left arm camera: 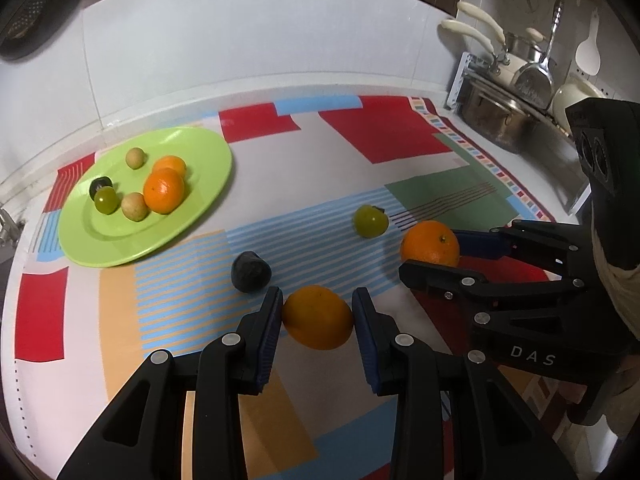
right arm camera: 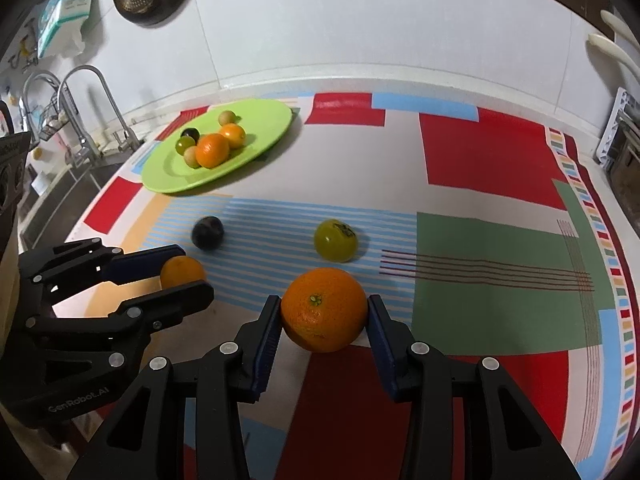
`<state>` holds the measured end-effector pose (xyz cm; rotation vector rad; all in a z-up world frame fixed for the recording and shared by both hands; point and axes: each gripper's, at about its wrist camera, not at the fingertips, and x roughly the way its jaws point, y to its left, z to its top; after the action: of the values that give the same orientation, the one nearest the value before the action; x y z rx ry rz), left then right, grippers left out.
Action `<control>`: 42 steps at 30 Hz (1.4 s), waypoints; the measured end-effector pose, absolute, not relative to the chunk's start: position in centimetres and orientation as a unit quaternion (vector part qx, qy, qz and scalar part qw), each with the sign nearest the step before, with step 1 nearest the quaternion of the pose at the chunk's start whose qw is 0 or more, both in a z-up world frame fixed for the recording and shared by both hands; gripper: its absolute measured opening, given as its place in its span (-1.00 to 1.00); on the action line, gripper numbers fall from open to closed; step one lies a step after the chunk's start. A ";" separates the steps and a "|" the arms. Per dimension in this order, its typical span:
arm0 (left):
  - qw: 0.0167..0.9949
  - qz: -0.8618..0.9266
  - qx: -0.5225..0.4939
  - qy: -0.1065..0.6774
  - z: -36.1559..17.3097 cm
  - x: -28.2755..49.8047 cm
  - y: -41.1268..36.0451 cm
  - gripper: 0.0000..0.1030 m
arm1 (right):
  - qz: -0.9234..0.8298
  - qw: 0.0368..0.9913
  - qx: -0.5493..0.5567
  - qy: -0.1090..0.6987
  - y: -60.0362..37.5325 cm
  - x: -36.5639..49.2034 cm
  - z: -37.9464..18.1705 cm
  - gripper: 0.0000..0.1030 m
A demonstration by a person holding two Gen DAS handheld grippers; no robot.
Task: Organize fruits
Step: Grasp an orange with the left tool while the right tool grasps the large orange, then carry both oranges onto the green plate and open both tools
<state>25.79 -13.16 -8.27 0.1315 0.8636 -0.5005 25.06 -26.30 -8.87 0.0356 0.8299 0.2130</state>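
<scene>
A green plate [left arm camera: 200, 208] [right arm camera: 256, 152] at the back left holds two oranges, two small yellow fruits, a green fruit and a dark one. My left gripper [left arm camera: 318, 312] [right arm camera: 188, 280] is closed around a small orange [left arm camera: 318, 318] [right arm camera: 182, 270] resting on the cloth. My right gripper [right arm camera: 324, 314] [left arm camera: 430, 258] is closed around a bigger orange [right arm camera: 324, 310] [left arm camera: 430, 242] with its stem end up. A dark plum [left arm camera: 250, 272] [right arm camera: 207, 232] and a green fruit [left arm camera: 370, 221] [right arm camera: 335, 240] lie loose on the striped part of the cloth.
A colourful patterned cloth [right arm camera: 480, 152] covers the counter. A sink with taps [right arm camera: 80, 112] lies to the left, a rack with pots and pans [left arm camera: 516, 92] to the right. A white tiled wall [left arm camera: 260, 40] runs behind.
</scene>
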 end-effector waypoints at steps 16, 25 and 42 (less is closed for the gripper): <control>0.893 -0.239 0.047 0.379 -4.3 24.5 -9.3 -0.31 | 0.109 0.925 0.021 0.363 -23.1 23.4 -5.0 -0.16; 0.901 -0.242 0.046 0.357 -2.2 24.4 -6.9 -0.31 | 0.112 0.933 0.022 0.342 -20.7 23.1 -2.9 -0.16; 0.919 -0.234 0.065 0.311 0.5 27.1 -2.5 -0.31 | 0.112 0.946 0.030 0.303 -16.6 25.2 -0.1 -0.16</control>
<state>27.07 -2.46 0.49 0.1345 0.6400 -0.4817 25.20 -16.61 -0.14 0.0613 0.6167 0.2276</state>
